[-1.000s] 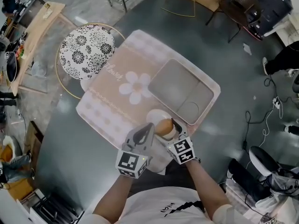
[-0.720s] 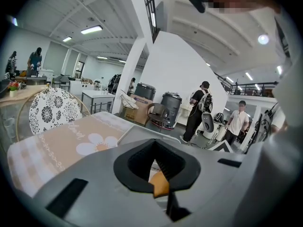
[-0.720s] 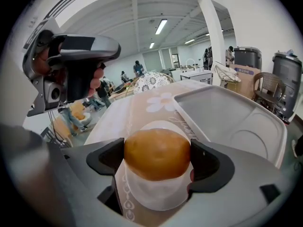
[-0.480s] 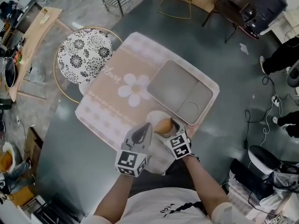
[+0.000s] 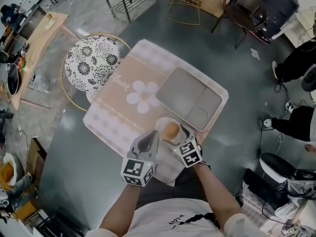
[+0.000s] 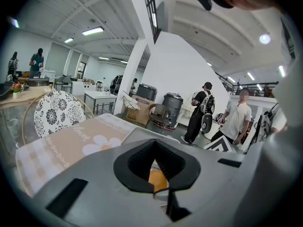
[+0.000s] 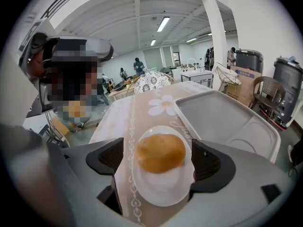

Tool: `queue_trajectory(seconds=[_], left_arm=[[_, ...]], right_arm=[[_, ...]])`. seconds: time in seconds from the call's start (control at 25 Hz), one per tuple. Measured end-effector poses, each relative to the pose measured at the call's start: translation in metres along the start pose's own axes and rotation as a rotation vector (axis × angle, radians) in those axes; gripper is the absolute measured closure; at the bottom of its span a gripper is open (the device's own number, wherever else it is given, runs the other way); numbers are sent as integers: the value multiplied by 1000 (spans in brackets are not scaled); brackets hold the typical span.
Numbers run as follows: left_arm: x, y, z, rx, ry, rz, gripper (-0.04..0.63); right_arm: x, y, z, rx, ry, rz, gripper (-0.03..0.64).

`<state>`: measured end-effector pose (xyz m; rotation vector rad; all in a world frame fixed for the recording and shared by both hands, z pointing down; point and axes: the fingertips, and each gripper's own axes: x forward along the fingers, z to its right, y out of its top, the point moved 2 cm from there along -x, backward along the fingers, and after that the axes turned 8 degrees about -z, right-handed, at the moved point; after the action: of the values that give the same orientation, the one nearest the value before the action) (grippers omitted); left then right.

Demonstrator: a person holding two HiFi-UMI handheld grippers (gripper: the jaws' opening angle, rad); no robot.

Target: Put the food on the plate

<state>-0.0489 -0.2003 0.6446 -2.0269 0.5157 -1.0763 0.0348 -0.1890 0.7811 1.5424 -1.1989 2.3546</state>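
Observation:
A golden-brown bun (image 5: 171, 130) lies on a small white plate (image 5: 160, 124) at the near end of the beige flower mat (image 5: 129, 98). In the right gripper view the bun (image 7: 161, 151) rests on the plate (image 7: 161, 193), free between my two jaws. My right gripper (image 5: 183, 133) (image 7: 157, 157) is open, one jaw on each side of the bun, neither one touching it. My left gripper (image 5: 150, 139) (image 6: 154, 191) hangs just left of the plate with its jaws shut on nothing. Through its small gap I see a bit of the bun (image 6: 157, 178).
A grey compartment tray (image 5: 190, 95) (image 7: 227, 117) lies on the mat just beyond the plate. A round black-and-white patterned stool (image 5: 93, 56) stands at the dark table's (image 5: 84, 152) far left. People, chairs and equipment stand on the floor around.
The bun now rests on the plate, free of the right jaws. Both grippers remain near the plate and have barely moved.

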Motion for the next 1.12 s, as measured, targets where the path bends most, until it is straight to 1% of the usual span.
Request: queue_trajectory(seconds=[0.08, 0.16, 0.44, 0.72, 0.76, 0.8, 0.84, 0.88, 0.96, 1.12], left_arm=[[-8, 7, 3, 3, 1, 3, 591], [-19, 15, 8, 9, -2, 9, 591], [-65, 51, 31, 52, -26, 39, 591], [-114, 87, 64, 103, -70, 61, 591], [-122, 89, 68, 105, -74, 62, 591], [-129, 93, 72, 108, -78, 66, 591], [-134, 97, 76, 114, -85, 72, 591], [-137, 103, 79, 120, -94, 81, 591], [-144, 111, 88, 131, -114, 100, 591], [-159, 118, 107, 148, -142, 117, 591]], right_arm=[[-15, 9, -5, 0, -2, 20, 206], [-35, 23, -12, 7, 5, 63, 207], [-129, 89, -51, 39, 58, 289, 210], [-214, 134, -95, 48, 82, 460, 220], [-225, 138, -101, 51, 78, 484, 244], [-236, 142, -105, 57, 64, 514, 332], [-246, 147, -106, 62, 48, 544, 482], [-254, 153, -106, 65, 37, 571, 517], [-268, 159, -108, 69, 32, 606, 530], [-290, 162, -116, 66, 15, 633, 559]])
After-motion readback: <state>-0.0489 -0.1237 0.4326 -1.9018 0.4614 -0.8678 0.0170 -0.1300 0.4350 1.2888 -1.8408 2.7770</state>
